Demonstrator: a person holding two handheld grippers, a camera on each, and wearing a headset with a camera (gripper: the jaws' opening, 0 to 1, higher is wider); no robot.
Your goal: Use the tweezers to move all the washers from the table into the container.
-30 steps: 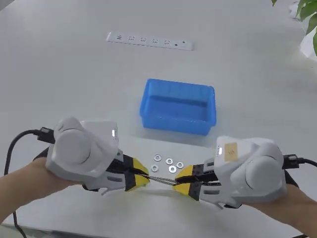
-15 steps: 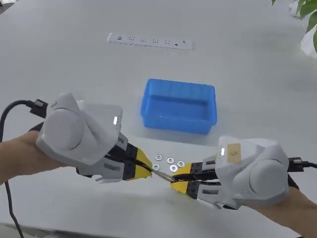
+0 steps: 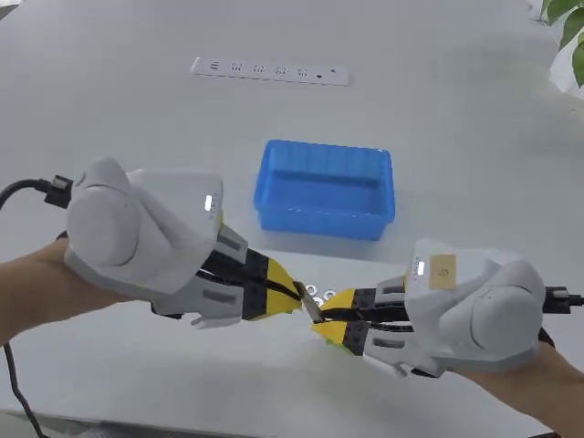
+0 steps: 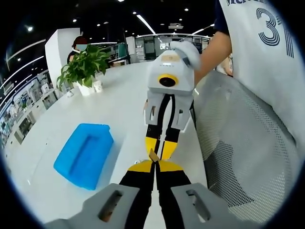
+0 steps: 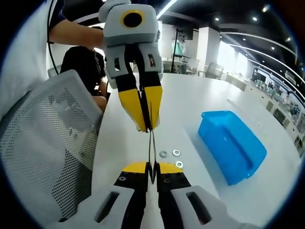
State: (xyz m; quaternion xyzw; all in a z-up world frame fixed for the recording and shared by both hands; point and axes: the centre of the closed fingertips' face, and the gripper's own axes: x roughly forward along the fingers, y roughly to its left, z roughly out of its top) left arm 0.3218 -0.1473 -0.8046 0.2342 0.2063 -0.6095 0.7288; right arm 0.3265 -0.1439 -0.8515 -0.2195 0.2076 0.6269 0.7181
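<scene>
The left gripper (image 3: pixel 288 297) and the right gripper (image 3: pixel 323 327) meet tip to tip on the near side of the container (image 3: pixel 324 187), and the tweezers (image 5: pixel 151 143) bridge the gap between them. In the right gripper view the tweezers run as a thin dark line. They start between that gripper's own yellow tips, which are pressed together on them, and go straight into the left gripper's yellow tips, pinched close around the other end. In the left gripper view its jaws are closed, with a short tan stub of the tweezers poking out past them. How deep the tool sits in either claw is hidden. In the head view the two claws cover nearly all of the tweezers, and which end carries the points cannot be told.

The washers (image 5: pixel 177 152) lie on the table (image 3: pixel 456 109) between the grippers and the container, apart from it. Three are plain in the right gripper view, just beside the tweezers on the container's side. In the head view a couple of rings peek out between the yellow tips and the grippers cover the rest, so their count is unsure. The container's near wall hides part of its blue floor.

A power strip (image 3: pixel 269 71) lies beyond the container's far side. A plant (image 3: pixel 568 27), cut off by the frame edge, stands off to the container's far right.
</scene>
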